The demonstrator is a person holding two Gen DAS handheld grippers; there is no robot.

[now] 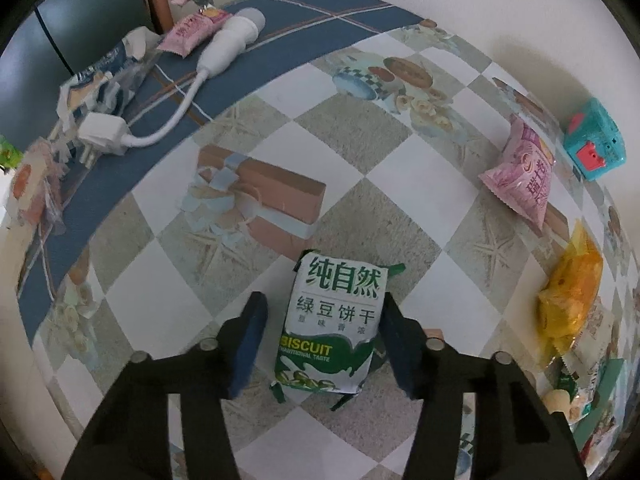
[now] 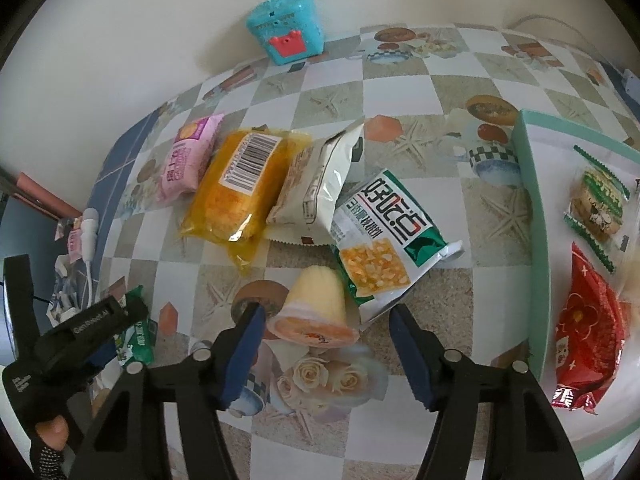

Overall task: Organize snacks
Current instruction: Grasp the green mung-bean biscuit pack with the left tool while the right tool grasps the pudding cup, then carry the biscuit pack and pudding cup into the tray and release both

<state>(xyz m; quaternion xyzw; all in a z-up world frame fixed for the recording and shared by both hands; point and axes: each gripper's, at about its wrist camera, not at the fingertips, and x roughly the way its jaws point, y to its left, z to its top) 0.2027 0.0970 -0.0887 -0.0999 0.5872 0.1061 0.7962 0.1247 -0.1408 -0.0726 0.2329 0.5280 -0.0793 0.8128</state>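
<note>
Both grippers point steeply down. The left gripper (image 1: 324, 344) straddles a biscuit packet (image 1: 332, 328), its right pad touching, left pad apart. The right gripper (image 2: 326, 350) hangs released over a jelly cup (image 2: 316, 308), with snack bags (image 2: 240, 188) beyond.

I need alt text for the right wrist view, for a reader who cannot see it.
The right gripper stands open around a yellow jelly cup lying on its side on a checkered tablecloth. Behind it lie a green-and-white snack packet, an orange packet and a pink one; a mint-green tray with snacks is at right.

Two pink snack packs (image 1: 520, 176) (image 1: 188, 34), one green biscuit pack (image 1: 332, 324), one teal toy (image 1: 594, 146).
</note>
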